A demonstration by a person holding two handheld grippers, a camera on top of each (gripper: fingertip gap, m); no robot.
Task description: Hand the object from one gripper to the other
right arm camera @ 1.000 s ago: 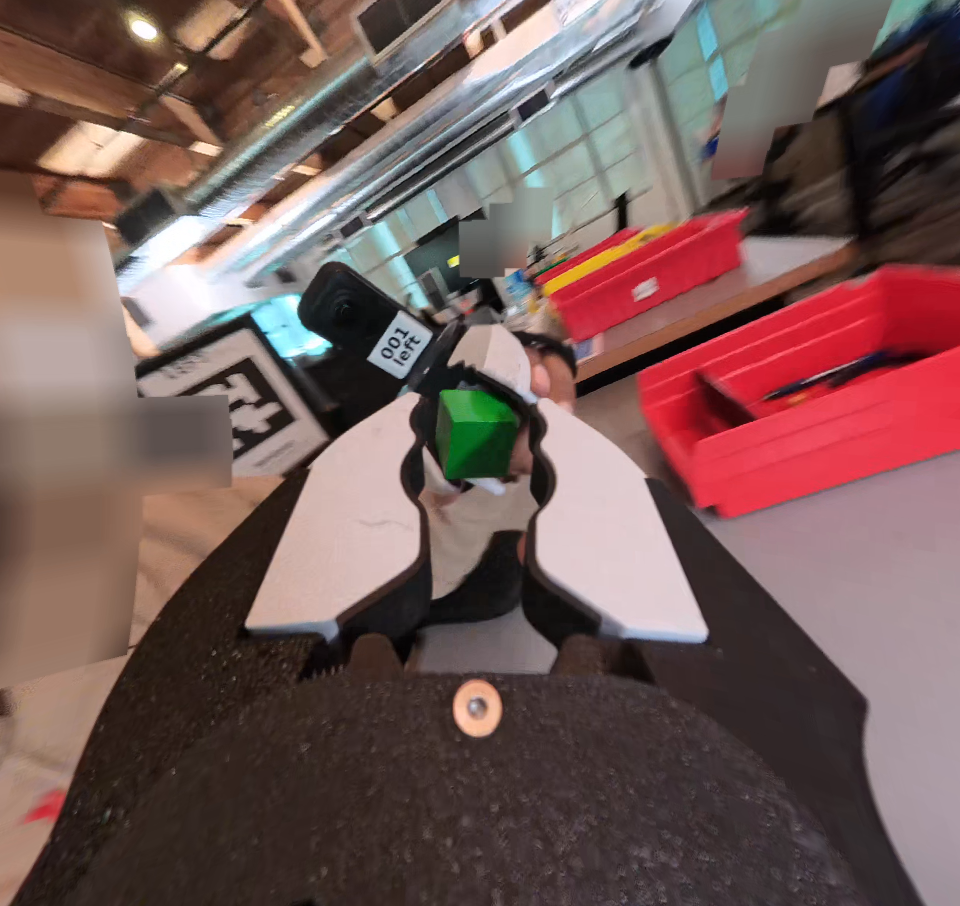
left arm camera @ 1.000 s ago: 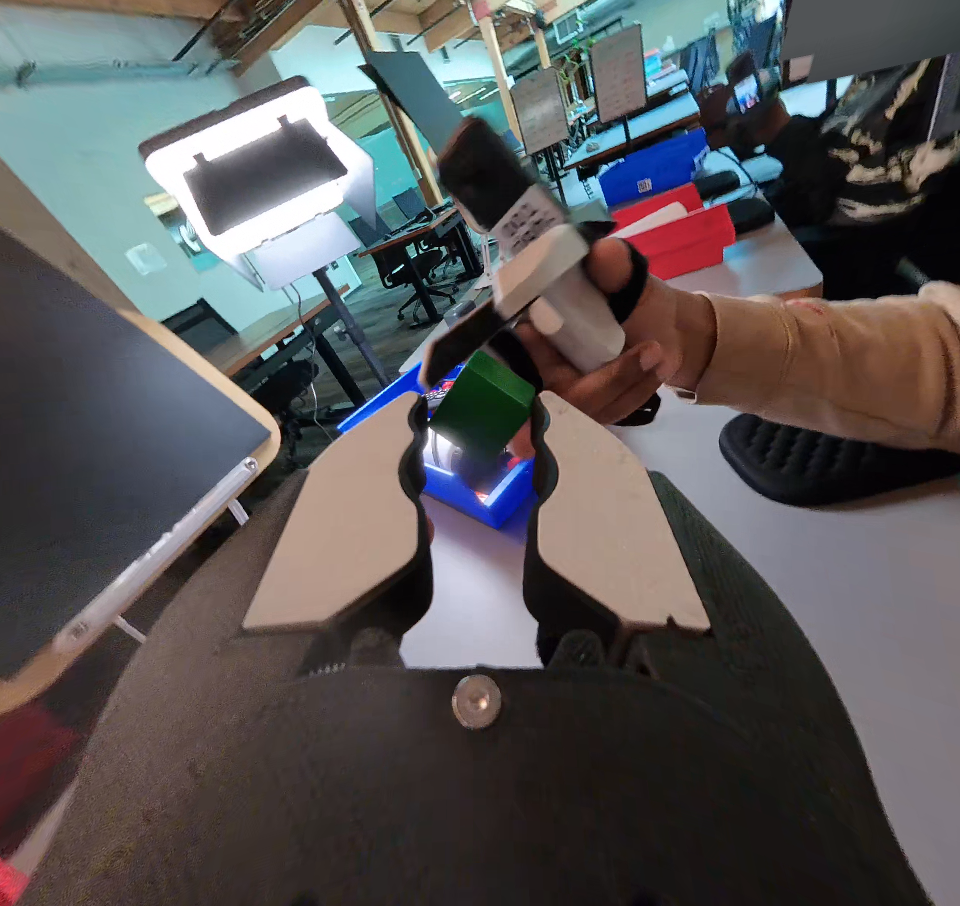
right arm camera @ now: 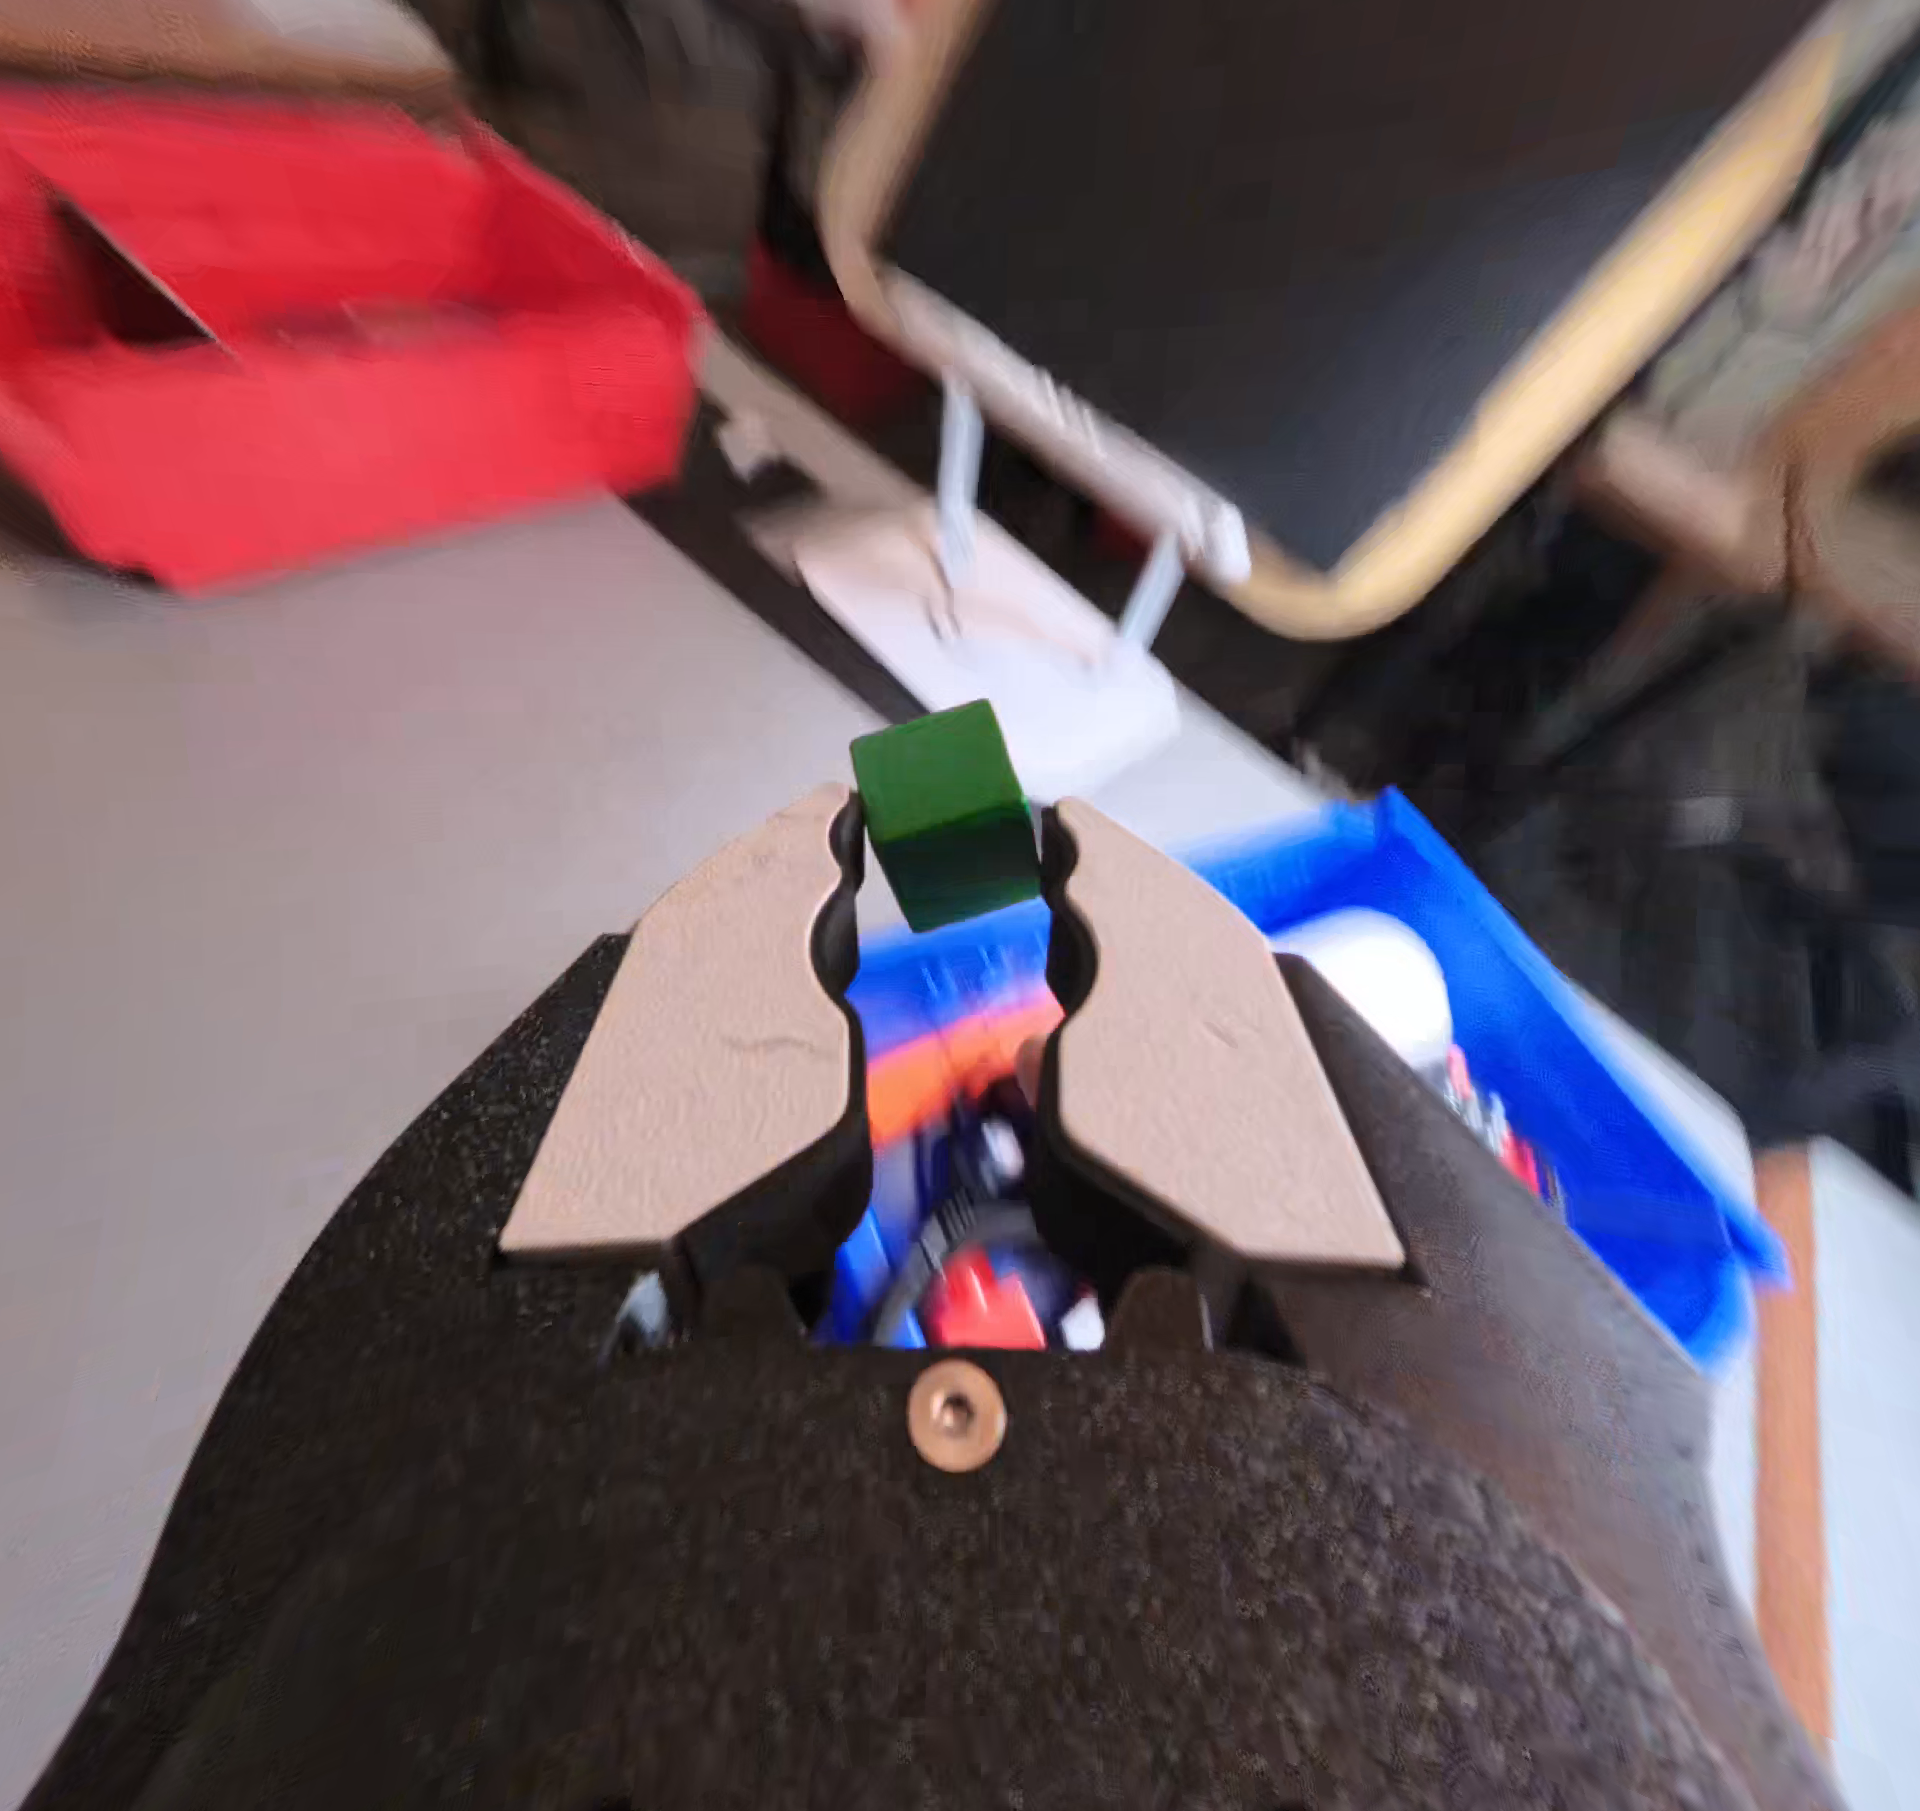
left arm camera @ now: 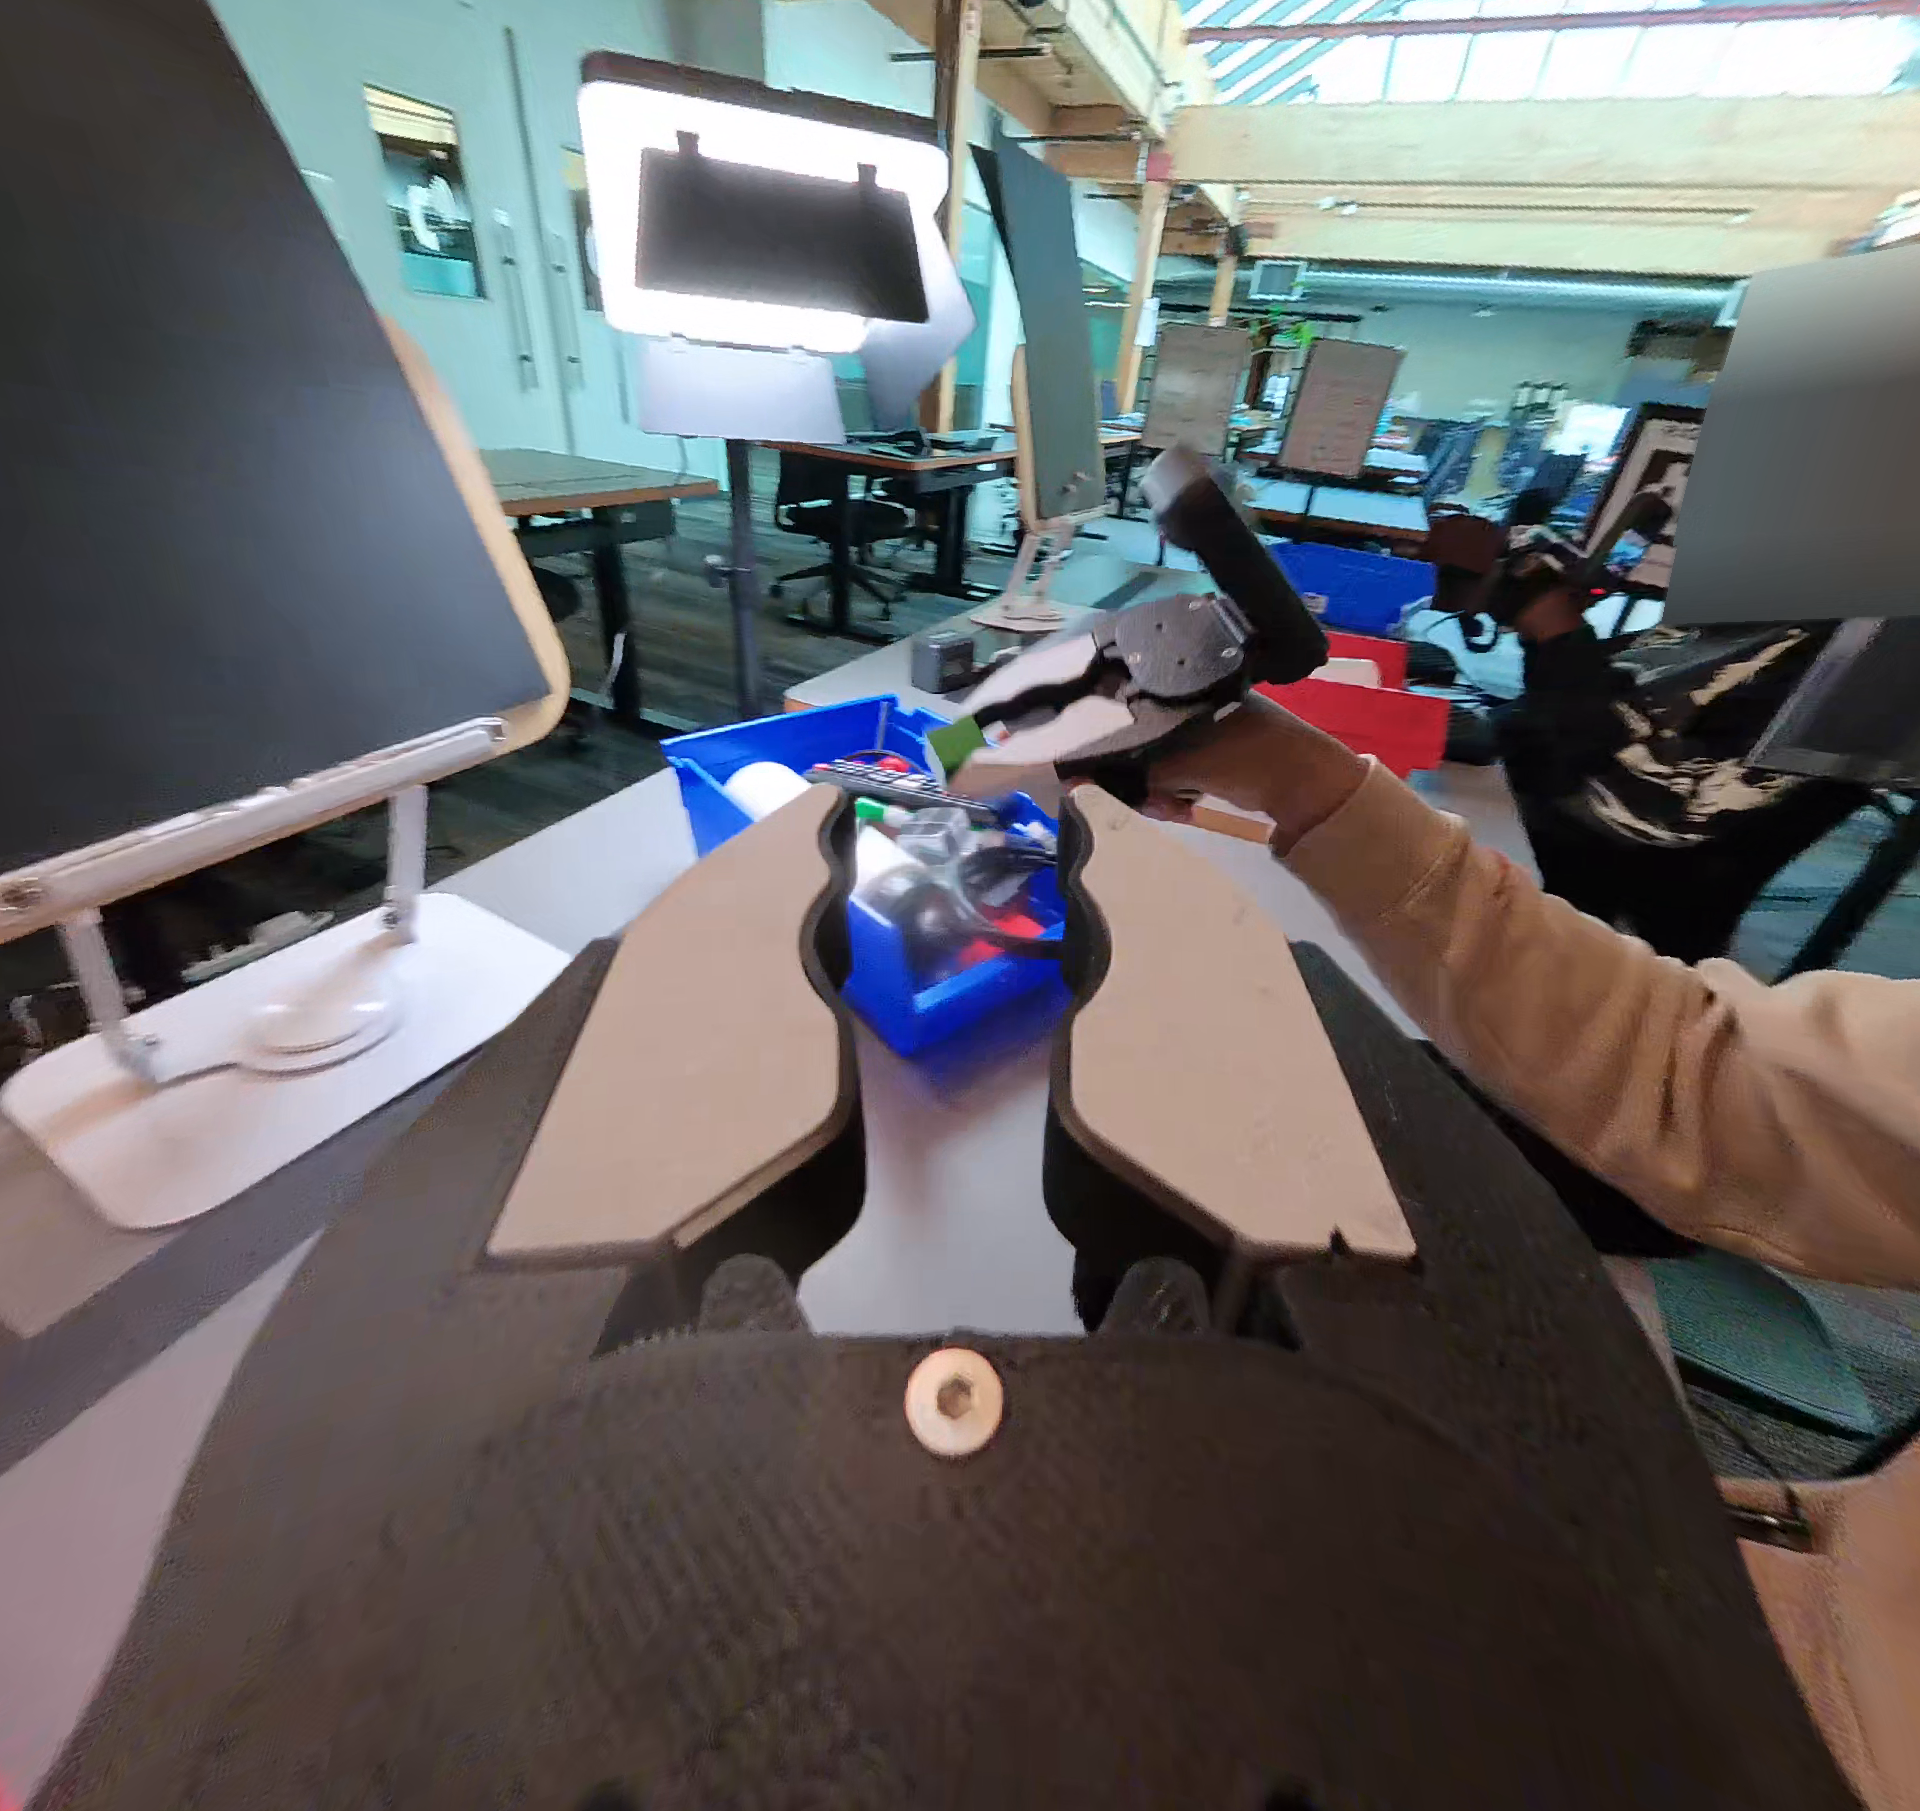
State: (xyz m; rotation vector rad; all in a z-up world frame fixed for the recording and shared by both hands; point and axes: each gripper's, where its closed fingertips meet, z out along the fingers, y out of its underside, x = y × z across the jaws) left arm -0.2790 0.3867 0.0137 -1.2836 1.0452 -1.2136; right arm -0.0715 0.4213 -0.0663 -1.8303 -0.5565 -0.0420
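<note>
The right gripper [right arm camera: 951,831] pinched the green cube [right arm camera: 943,811] at its fingertips, above the blue bin [right arm camera: 1538,1023] on the desk [right arm camera: 364,826], while the empty left gripper [left arm camera: 951,831], jaws parted, sat behind and below it, cube ahead and slightly up.

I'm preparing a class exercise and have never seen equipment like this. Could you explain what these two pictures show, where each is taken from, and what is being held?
A person holds a hand-operated two-finger gripper in each hand, each carrying a camera looking along its fingers. The left view shows the left gripper open and empty. The right view shows the right gripper pinching a green block at its fingertips. On the grey table stand a blue bin of mixed small items and a red bin.
</note>
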